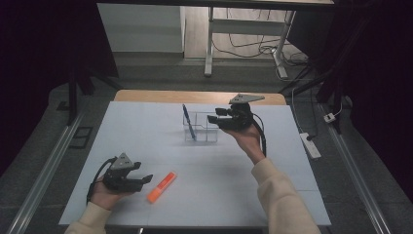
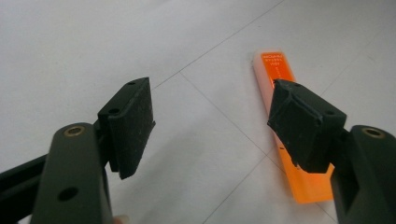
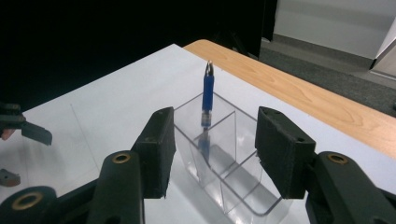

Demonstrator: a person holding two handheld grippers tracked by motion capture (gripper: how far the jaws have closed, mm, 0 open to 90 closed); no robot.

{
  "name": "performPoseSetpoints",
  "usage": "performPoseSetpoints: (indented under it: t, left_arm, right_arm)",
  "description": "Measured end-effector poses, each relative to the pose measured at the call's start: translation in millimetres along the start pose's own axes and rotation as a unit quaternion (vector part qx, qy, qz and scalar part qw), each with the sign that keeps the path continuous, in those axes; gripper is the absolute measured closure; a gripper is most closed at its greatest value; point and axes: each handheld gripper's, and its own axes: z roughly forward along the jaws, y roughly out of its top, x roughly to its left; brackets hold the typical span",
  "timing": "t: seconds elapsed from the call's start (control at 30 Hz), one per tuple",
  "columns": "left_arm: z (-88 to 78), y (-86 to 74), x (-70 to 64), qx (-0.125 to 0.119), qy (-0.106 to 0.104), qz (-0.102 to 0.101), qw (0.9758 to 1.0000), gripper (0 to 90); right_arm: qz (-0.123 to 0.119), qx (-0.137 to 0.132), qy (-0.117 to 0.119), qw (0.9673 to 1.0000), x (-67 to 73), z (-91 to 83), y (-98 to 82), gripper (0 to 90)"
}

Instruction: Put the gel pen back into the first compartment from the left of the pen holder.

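A clear plastic organizer [image 1: 200, 130] with several compartments stands at the middle back of the white mat. A blue pen [image 1: 188, 122] stands in its left compartment, leaning. My right gripper [image 1: 212, 119] hovers over the organizer's right part, open, with nothing between its pads. In the right gripper view its jaws [image 3: 215, 135] frame the organizer [image 3: 233, 186] and the pen [image 3: 208, 91]. At the front left my left gripper [image 1: 145, 179] rests low, open and empty. An orange marker [image 1: 161, 186] lies flat just to its right. In the left gripper view the marker [image 2: 275, 79] runs under the right pad [image 2: 299, 126].
The white mat [image 1: 146, 136] covers a wooden table whose bare edge [image 1: 195, 96] shows at the back. Beyond it are grey floor, white desk legs [image 1: 209, 44] and cables. A power strip [image 1: 310, 145] lies on the floor to the right.
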Motion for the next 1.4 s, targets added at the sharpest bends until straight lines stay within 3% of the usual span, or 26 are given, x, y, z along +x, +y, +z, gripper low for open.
performPoseSetpoints:
  t: [0.37, 0.57, 0.93, 1.4]
  left_arm:
    - [0.1, 0.0, 0.1, 0.000, 0.000, 0.000, 1.0000, 30.8]
    - [1.9, 0.9, 0.1, 0.001, -0.001, 0.002, 1.0000, 30.7]
    - [4.5, 2.7, 1.0, 0.003, -0.002, 0.001, 1.0000, 30.7]
    - [4.8, 2.8, 3.0, 0.001, -0.003, -0.001, 1.0000, 30.6]
  right_arm:
    - [-0.001, 0.000, -0.001, 1.0000, 3.4, -15.0, -22.1, 47.0]
    - [0.007, -0.005, -0.002, 1.0000, 5.6, -38.0, -42.2, 46.8]
    - [0.003, 0.010, -0.016, 0.9998, 9.8, -76.9, -83.7, 45.8]
    - [0.010, 0.034, -0.035, 0.9988, 12.4, -111.2, -132.4, 39.9]
